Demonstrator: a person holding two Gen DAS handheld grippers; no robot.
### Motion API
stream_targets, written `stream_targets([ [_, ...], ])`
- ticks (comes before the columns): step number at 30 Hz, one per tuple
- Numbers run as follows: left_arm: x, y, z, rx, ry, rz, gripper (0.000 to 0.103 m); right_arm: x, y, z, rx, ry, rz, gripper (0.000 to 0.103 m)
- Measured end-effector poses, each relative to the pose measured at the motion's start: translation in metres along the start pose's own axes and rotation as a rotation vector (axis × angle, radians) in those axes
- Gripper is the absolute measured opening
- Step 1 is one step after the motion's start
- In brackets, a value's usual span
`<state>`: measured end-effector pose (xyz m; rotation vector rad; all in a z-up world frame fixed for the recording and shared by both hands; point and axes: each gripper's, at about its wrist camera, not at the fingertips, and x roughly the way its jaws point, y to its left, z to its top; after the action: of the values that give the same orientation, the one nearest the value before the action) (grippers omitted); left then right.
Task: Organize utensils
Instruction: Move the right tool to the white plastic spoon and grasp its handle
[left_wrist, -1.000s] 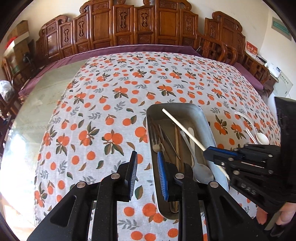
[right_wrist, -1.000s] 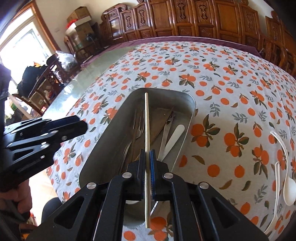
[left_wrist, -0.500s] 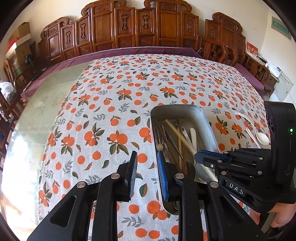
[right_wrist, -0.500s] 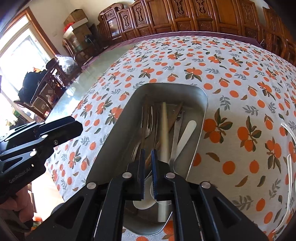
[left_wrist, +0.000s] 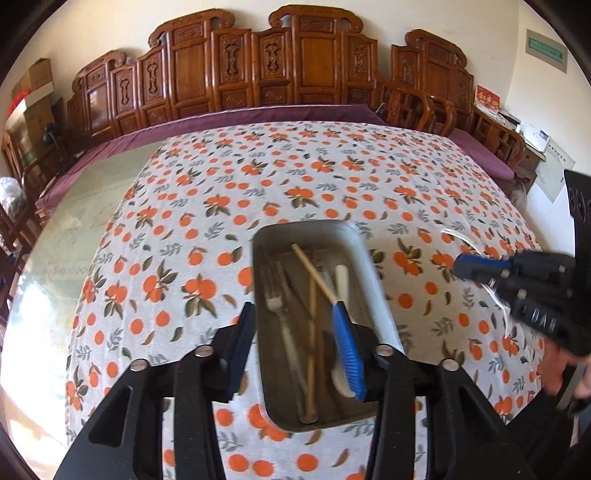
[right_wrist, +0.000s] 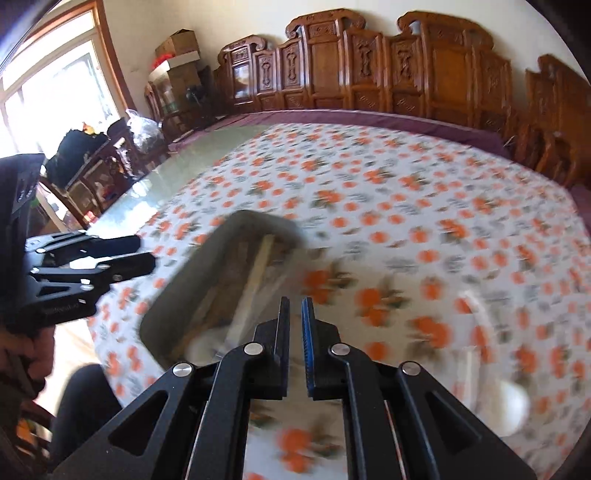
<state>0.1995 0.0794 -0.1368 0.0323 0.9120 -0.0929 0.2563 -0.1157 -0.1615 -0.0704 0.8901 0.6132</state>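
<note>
Metal tray (left_wrist: 373, 280) on the counter (left_wrist: 258, 192), long axis running near to far; inside lie a fork (left_wrist: 275, 295), a pale chopstick (left_wrist: 314, 275) slanting across the others, and a white spoon (left_wrist: 341, 280)

Left claw (left_wrist: 295, 347) hangs over the near end of the tray, jaws wide apart, holding nothing; the near-left tray wall sits between them

Right claw (right_wrist: 295, 332) to the right of the tray, jaws a narrow gap apart, nothing between them; view badly smeared

Loose white spoons (right_wrist: 513, 402) lie on the cloth right of the tray, near-right of the right claw; handles seem to run near to far, blur makes it uncertain

Judgement: spoons are the pieces left outside; right claw is the nearer one, should come at them across the handle

Writing: letters "DAS" on the right claw body in the left view, seen reversed; faint lettering on the left claw body in the right view, unreadable; red card and green wall sign far right, too small to read
</note>
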Motion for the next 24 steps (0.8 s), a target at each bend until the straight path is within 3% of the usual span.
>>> stream_targets([
  [2, 0.000, -0.011, 0.001, 0.001, -0.005, -0.016, 0.046, -0.010, -0.021, -0.003, -0.004, -0.004, -0.030, 0.010],
  [4, -0.001, -0.022, 0.002, 0.003, -0.016, -0.029, 0.057, -0.017, -0.045, -0.007, -0.003, -0.002, -0.062, 0.010],
  [6, -0.001, -0.032, 0.004, 0.005, -0.026, -0.038, 0.058, -0.024, -0.066, -0.010, 0.003, -0.003, -0.091, 0.016],
  [10, 0.000, -0.052, 0.006, 0.001, -0.039, -0.054, 0.074, -0.031, -0.103, -0.019, 0.028, 0.003, -0.113, 0.035],
  [13, 0.001, -0.066, 0.008, -0.004, -0.043, -0.070, 0.076, -0.030, -0.125, -0.027, 0.041, 0.019, -0.122, 0.042],
  [24, 0.023, -0.118, 0.003, 0.038, -0.007, -0.106, 0.076, 0.019, -0.160, -0.053, 0.016, 0.152, -0.109, 0.042],
])
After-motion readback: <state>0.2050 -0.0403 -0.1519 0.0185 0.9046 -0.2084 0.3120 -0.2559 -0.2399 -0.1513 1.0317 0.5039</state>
